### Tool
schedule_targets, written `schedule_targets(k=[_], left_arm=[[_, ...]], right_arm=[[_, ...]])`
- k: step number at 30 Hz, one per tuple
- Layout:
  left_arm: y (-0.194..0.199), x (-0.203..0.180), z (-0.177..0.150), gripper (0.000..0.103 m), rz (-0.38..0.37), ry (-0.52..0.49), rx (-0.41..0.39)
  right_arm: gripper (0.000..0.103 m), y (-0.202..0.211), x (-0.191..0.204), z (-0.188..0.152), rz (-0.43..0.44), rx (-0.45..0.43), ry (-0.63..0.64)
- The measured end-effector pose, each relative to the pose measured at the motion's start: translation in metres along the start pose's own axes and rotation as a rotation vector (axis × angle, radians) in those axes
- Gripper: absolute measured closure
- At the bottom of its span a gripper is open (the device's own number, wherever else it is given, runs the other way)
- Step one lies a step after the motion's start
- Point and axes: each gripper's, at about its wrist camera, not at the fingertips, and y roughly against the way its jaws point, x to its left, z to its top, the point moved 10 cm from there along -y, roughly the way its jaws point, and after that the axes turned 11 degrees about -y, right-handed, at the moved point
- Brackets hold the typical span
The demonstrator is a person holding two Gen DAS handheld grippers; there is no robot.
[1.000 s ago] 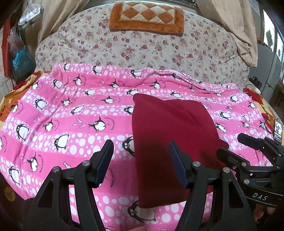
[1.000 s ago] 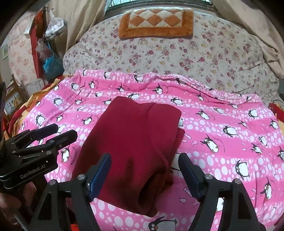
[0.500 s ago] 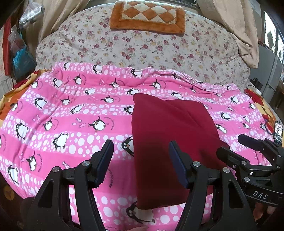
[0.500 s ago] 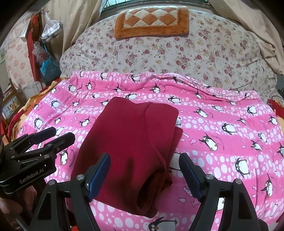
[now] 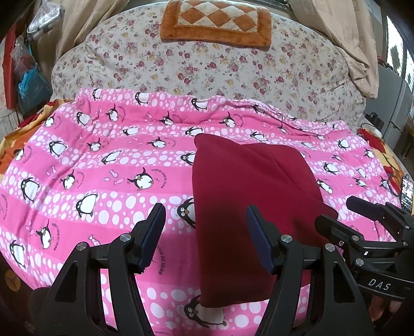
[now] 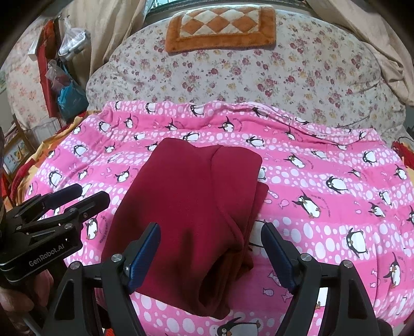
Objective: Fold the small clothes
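A dark red garment [image 5: 245, 196] lies folded into a long narrow stack on the pink penguin blanket [image 5: 103, 168]; it also shows in the right wrist view [image 6: 191, 206], with its layered edges on the right side. My left gripper [image 5: 205, 232] is open and empty, above the garment's near left edge. My right gripper [image 6: 211, 252] is open and empty, above the garment's near right part. Each gripper shows in the other's view, the right one [image 5: 346, 214] at right and the left one [image 6: 82, 196] at left.
A floral duvet [image 5: 220, 69] is heaped behind the blanket, with an orange checked mat [image 5: 214, 23] on top. Bags [image 6: 67, 88] hang at the far left. Beige cloth [image 5: 354, 46] hangs at the right. A phone [image 5: 406, 191] lies at the right edge.
Both grippers have drawn back slightly from the garment and stayed open. The garment has not moved.
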Motion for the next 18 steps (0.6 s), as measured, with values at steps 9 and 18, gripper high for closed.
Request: schedule_targets(k=[9,18], left_arm=[[-0.002,0.0,0.0,0.039,0.003,-0.001,0.003],[-0.013,0.006,-0.003,0.039,0.004,-0.006,0.018]], right_arm=[[0.025,-0.003,-0.001,0.001,-0.001,0.005,0.001],[0.025,-0.013,-0.003,0.001,-0.006,0.025,0.0]])
